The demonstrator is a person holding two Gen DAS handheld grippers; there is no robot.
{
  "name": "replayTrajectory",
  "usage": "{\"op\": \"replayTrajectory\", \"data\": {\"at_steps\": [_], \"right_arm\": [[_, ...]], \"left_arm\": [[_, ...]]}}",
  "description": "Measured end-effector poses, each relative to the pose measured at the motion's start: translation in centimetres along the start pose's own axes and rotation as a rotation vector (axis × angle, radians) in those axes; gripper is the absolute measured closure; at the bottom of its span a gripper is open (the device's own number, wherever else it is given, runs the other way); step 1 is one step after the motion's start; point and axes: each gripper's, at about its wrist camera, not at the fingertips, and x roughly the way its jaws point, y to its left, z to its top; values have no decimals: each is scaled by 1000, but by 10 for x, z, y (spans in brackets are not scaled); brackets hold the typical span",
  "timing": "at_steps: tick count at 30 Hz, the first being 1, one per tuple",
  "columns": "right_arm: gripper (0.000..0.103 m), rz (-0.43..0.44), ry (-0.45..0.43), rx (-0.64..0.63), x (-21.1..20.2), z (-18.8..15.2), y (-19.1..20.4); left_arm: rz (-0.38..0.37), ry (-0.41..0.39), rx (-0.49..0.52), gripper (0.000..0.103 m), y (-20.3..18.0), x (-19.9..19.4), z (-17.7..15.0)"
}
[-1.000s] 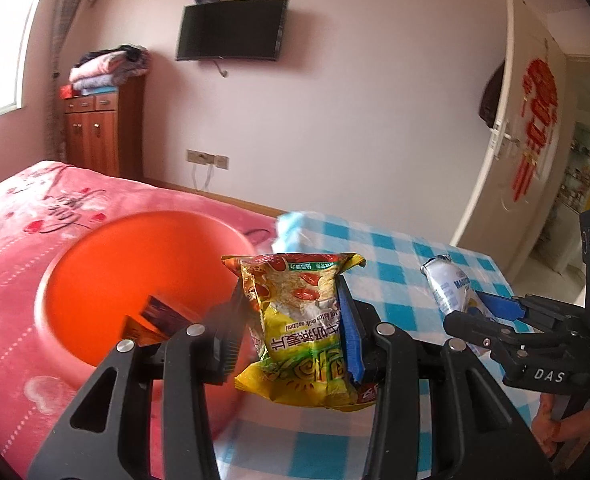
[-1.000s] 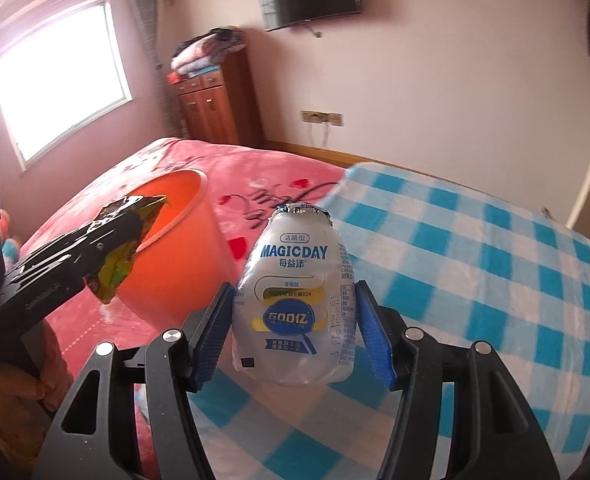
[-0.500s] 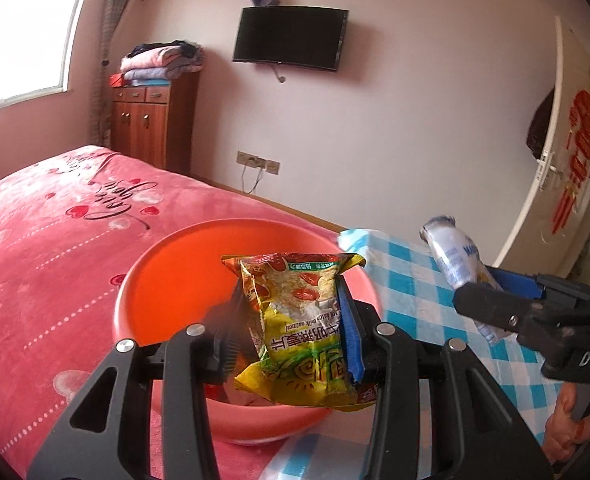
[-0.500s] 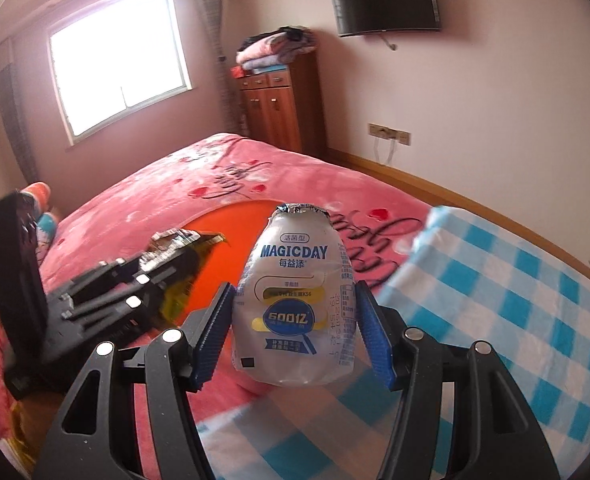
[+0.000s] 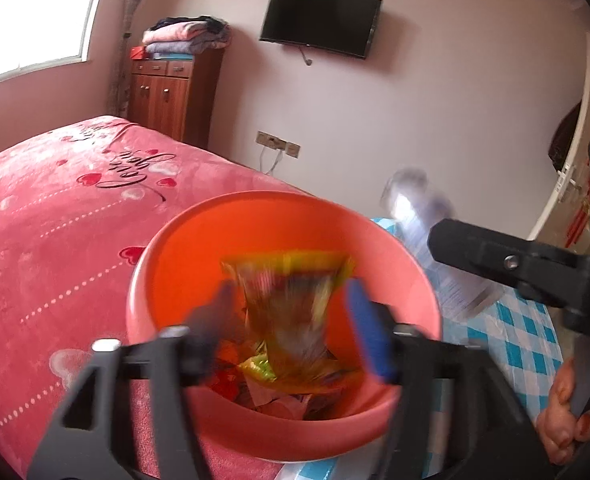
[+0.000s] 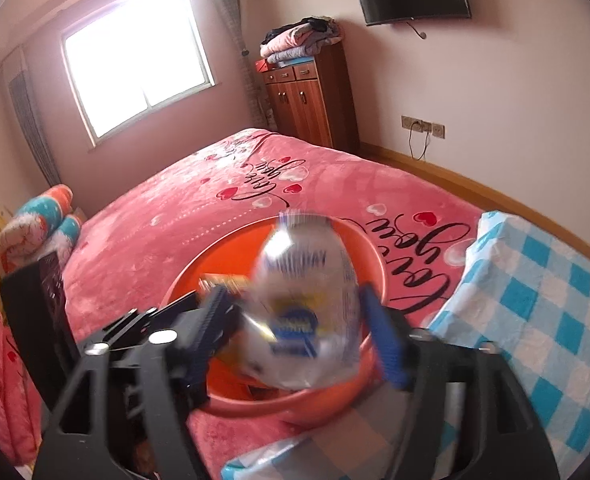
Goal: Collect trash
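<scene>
An orange basin (image 5: 167, 272) sits on the pink bed and holds several wrappers (image 5: 279, 392). My left gripper (image 5: 291, 320) is over it with jaws spread; the yellow snack bag (image 5: 291, 304) is blurred between them, apart from the fingers (image 5: 369, 332). My right gripper (image 6: 299, 328) is also over the basin (image 6: 359, 248), jaws spread wider than the white MAGICDAY bottle (image 6: 307, 304), which is blurred and tilting. The bottle also shows in the left wrist view (image 5: 427, 240).
The pink bedspread (image 6: 215, 208) surrounds the basin. A blue checked cloth (image 6: 543, 300) lies to the right. A wooden cabinet (image 6: 307, 96) with folded blankets and a wall TV (image 5: 321, 22) stand at the far wall.
Both grippers moved over the basin and opened. The snack bag and the bottle, gripped before, are now loose and blurred between the spread jaws.
</scene>
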Motion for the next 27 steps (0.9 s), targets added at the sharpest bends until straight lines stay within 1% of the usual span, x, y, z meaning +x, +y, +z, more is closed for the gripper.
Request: {"op": "replayTrajectory", "data": {"at_steps": [1, 2, 5, 8, 12, 15, 18, 21, 27], "right_arm": [[14, 2, -6, 15, 0, -1, -3], [14, 7, -17, 36, -2, -2, -8], [11, -3, -48, 92, -9, -7, -22], [11, -26, -91, 148, -23, -15, -40], [9, -107, -127, 179, -40, -29, -57], [9, -179, -141, 179, -49, -39, -65], [9, -254, -149, 169, -57, -52, -71], [9, -297, -146, 169, -63, -63, -78], [9, -342, -156, 184, -77, -83, -91]], "left_arm": [[18, -10, -8, 17, 3, -1, -1], [25, -13, -12, 15, 4, -1, -1], [28, -17, -22, 8, 9, -1, 0], [19, -24, -26, 5, 9, -3, 0], [37, -25, -22, 4, 4, -2, -1], [44, -22, -19, 4, -1, -2, -1], [61, -32, 8, 4, -10, -5, -1], [71, -36, 35, 4, -18, -5, 1], [63, -40, 93, 4, -45, -9, -2]]}}
